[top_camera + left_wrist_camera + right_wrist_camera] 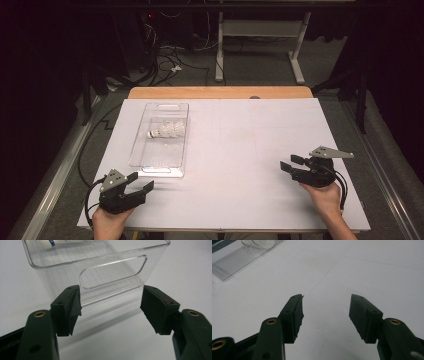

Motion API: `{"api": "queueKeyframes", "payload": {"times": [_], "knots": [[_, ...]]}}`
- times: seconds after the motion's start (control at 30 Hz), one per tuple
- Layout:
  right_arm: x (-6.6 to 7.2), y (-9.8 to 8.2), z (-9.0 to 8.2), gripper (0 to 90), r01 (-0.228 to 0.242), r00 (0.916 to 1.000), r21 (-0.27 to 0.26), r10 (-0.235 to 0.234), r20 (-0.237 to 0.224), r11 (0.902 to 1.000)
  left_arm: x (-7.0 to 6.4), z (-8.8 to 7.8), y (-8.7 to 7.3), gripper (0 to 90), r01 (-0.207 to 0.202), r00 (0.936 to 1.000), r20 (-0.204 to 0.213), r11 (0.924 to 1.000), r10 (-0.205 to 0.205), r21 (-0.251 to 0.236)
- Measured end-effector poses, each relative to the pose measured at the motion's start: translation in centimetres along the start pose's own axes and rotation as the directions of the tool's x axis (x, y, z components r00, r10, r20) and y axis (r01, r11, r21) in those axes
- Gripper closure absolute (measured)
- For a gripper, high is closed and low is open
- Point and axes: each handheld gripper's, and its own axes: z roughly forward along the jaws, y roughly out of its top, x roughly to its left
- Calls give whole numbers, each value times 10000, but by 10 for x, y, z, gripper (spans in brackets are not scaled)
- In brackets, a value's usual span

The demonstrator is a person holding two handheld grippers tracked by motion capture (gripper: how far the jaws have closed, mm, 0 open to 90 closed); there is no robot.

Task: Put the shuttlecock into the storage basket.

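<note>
Down at the near edge, two hands come into the high view, each holding a gripper low over the white counter (240,150). On the near left, the left gripper (142,183) has its jaws spread wide with nothing between them, aimed at the near end wall of the clear plastic bin (150,167) just beyond it, close but apart. That bin runs lengthwise toward the far side on the left half of the counter, and a white shuttlecock (167,130) lies on its side inside, in the far half. Over on the near right, the right gripper (289,163) is spread and empty too, pointing left across bare counter, well apart from the bin.
</note>
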Motion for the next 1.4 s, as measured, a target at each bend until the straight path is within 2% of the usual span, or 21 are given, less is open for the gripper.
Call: {"api": "queueKeyframes", "payload": {"times": [0.47,1.4], "knots": [[-3,-9,-9,426,13,9998,-116,-11,180,9999,1,-1,0,334,78,10000,-49,9999,-79,-100],[-7,-25,-24,407,-242,9995,-404,250,207,9989,2,-2,0,334,108,9999,-75,9998,-109,-172]]}}
